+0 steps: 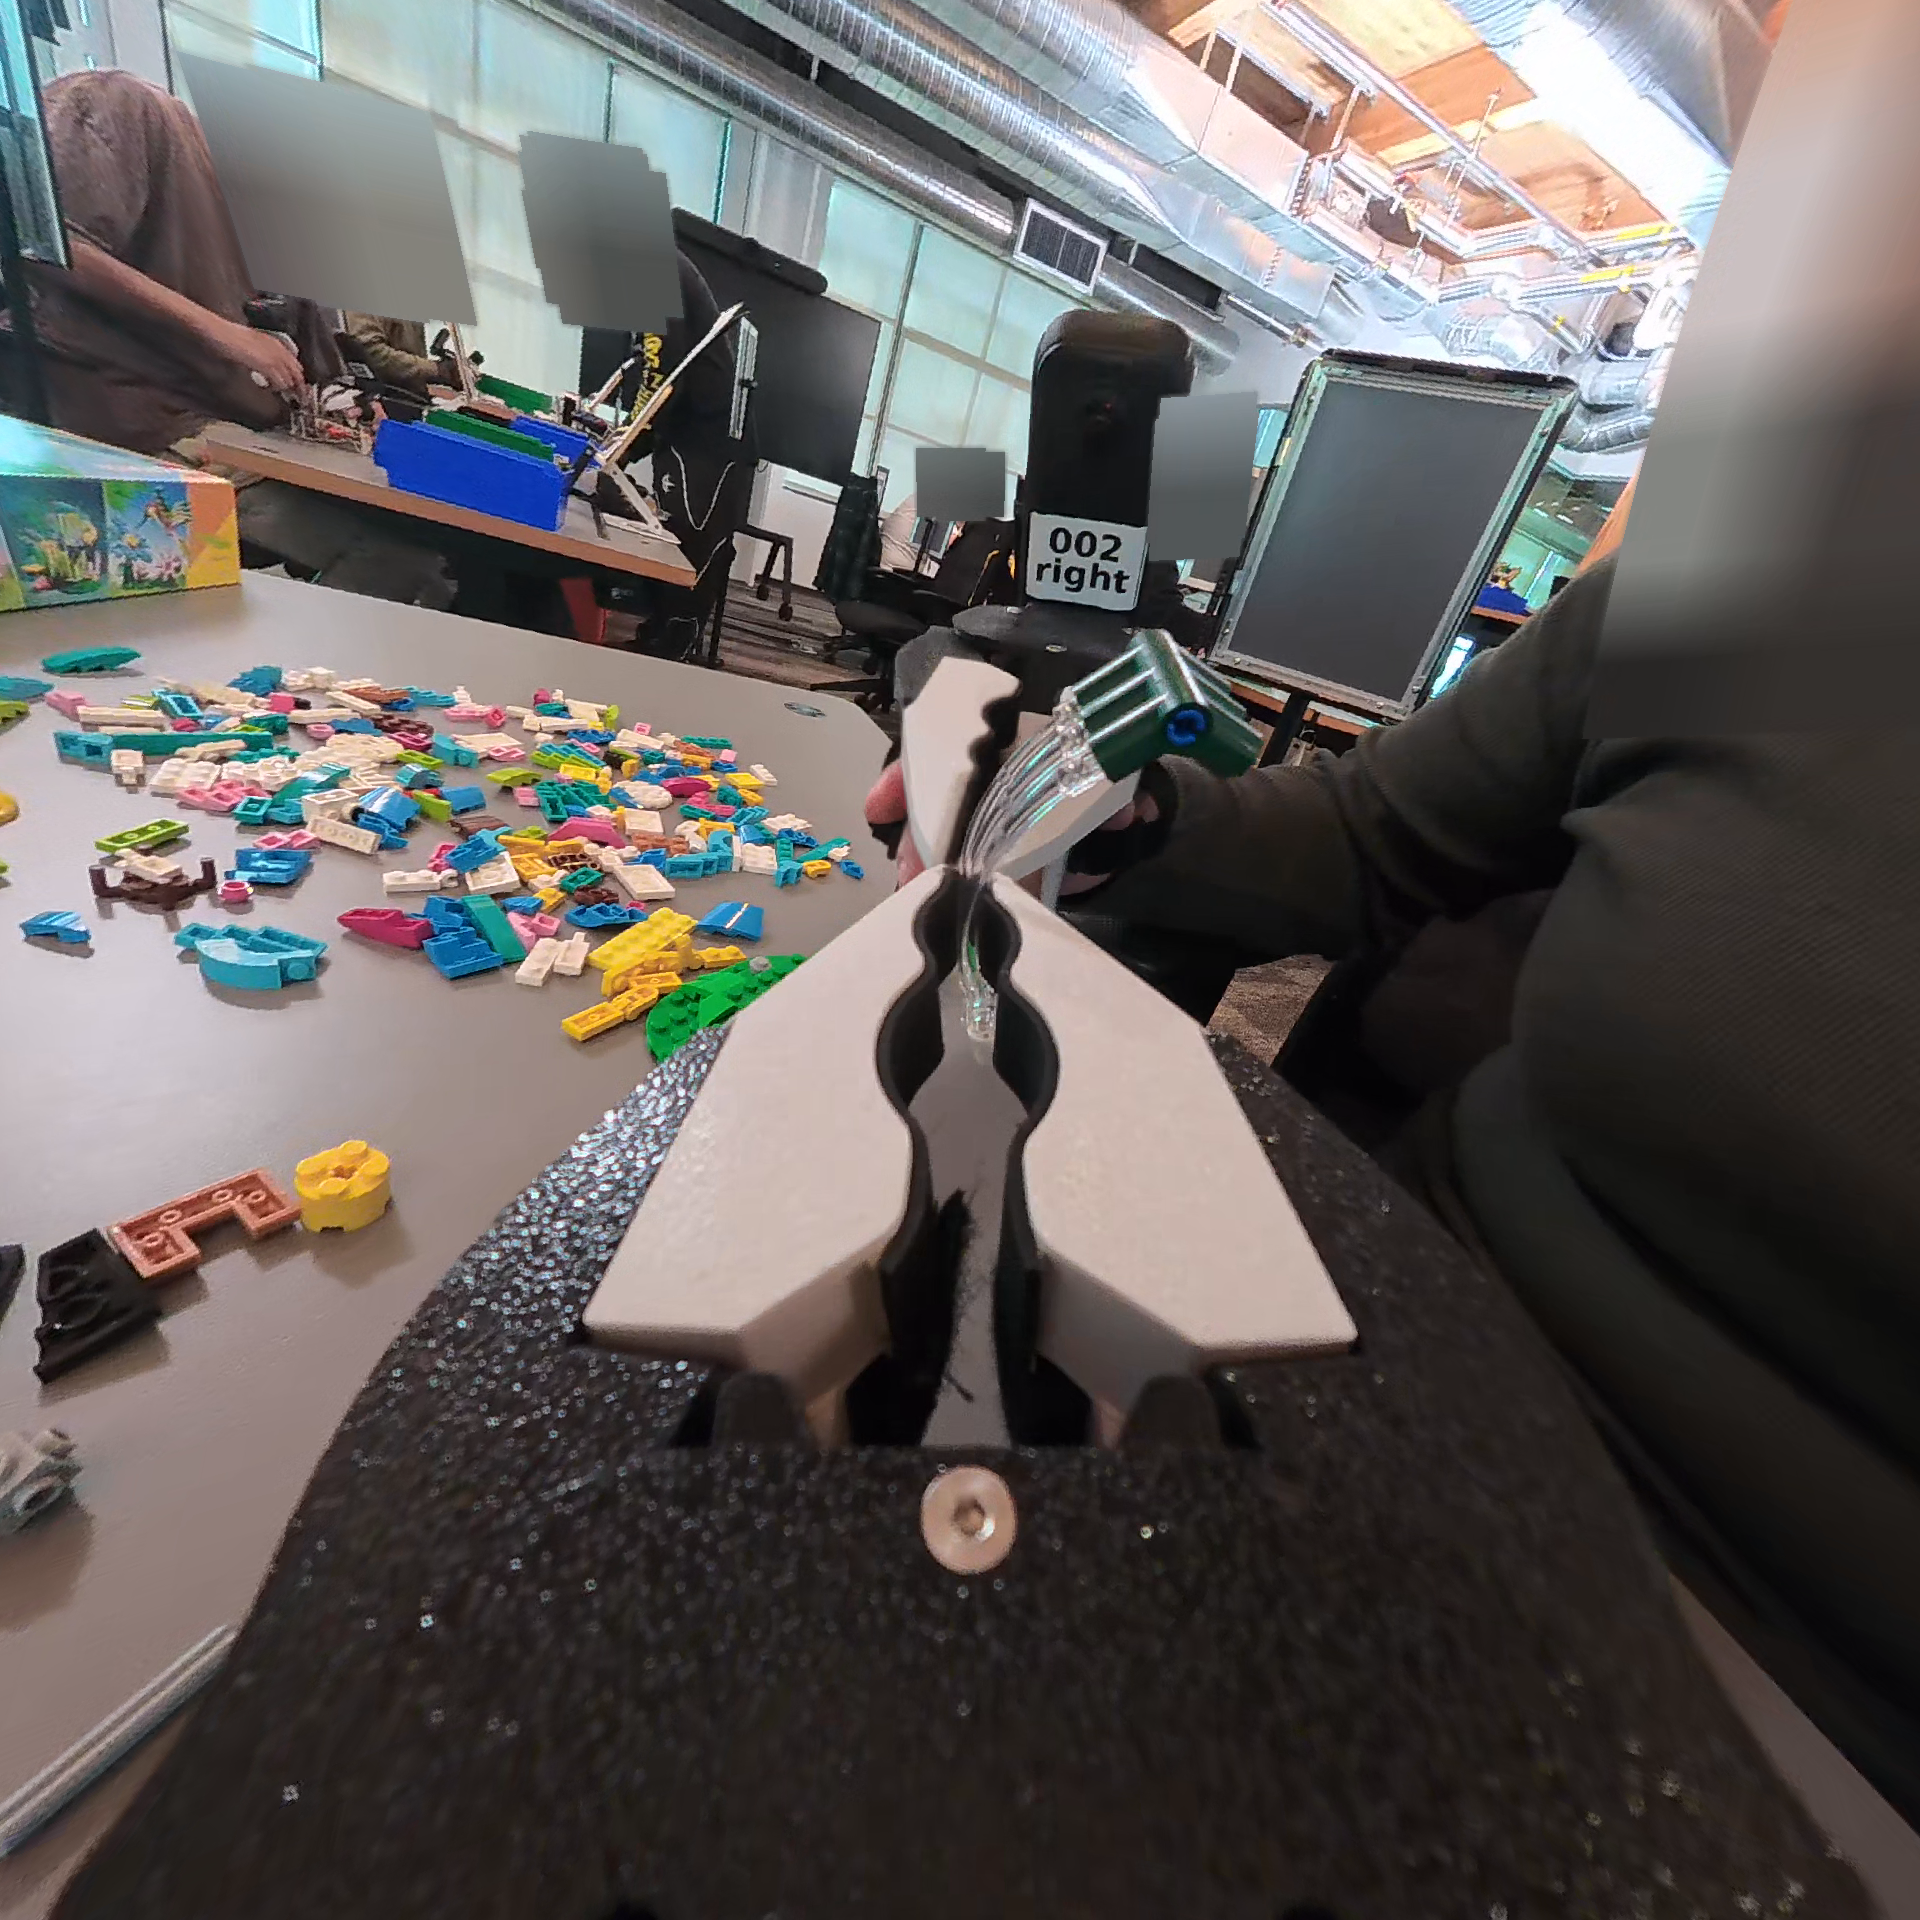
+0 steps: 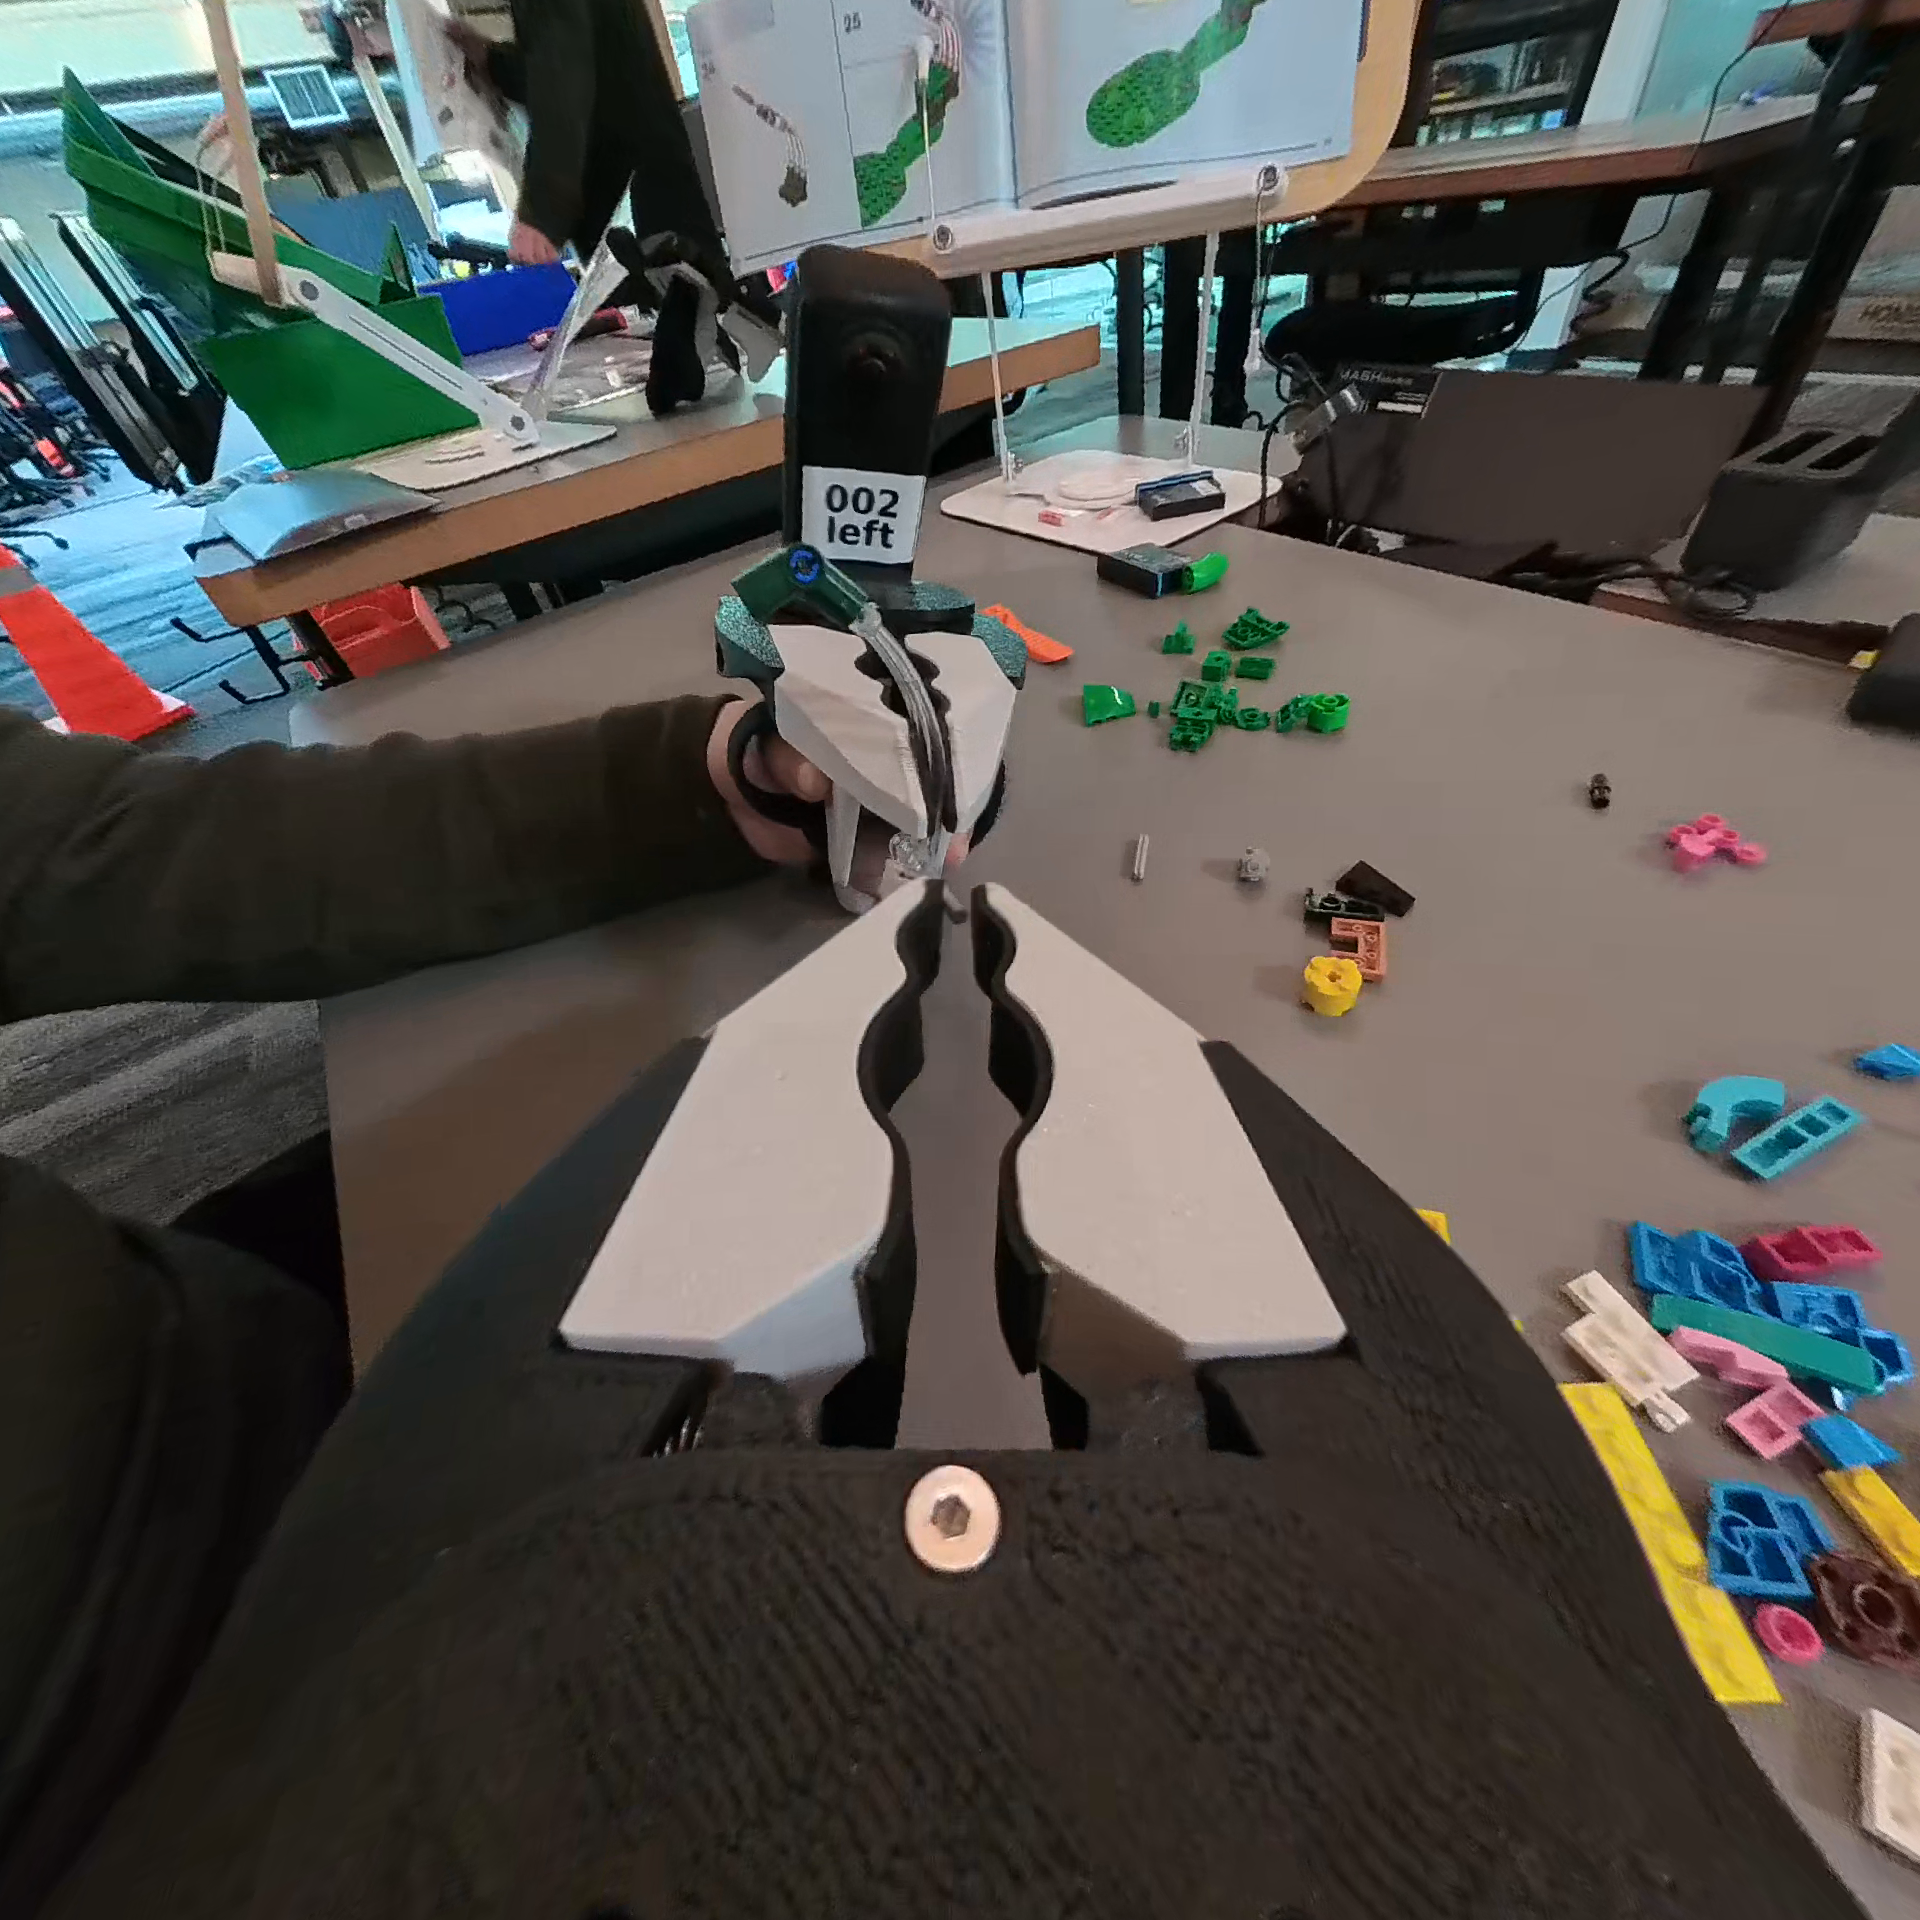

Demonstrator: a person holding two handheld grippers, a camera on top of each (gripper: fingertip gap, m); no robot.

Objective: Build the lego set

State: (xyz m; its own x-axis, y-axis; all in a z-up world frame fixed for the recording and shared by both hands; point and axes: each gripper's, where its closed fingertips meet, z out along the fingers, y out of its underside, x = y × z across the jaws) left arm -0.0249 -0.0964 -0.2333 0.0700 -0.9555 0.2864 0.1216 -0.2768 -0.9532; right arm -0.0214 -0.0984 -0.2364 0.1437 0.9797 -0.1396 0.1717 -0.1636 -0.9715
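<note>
A small lego sub-assembly [image 1: 1132, 727] is hanging in the air, pinched between both tools: a dark green block with a blue pin at its end and clear curved tubes [image 1: 987, 883] trailing toward six o'clock. Loose multicoloured bricks [image 1: 436, 821] are lying scattered at nine o'clock; green pieces [image 2: 1216, 696] are clustering apart.

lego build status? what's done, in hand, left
Done: clear tubes joined in a dark green block. In hand: the left gripper clamps those tubes; the right gripper is tip to tip with it, nearly shut, grip unclear. Left: most of it, judging by the loose brick pile and green pieces on the table.
</note>
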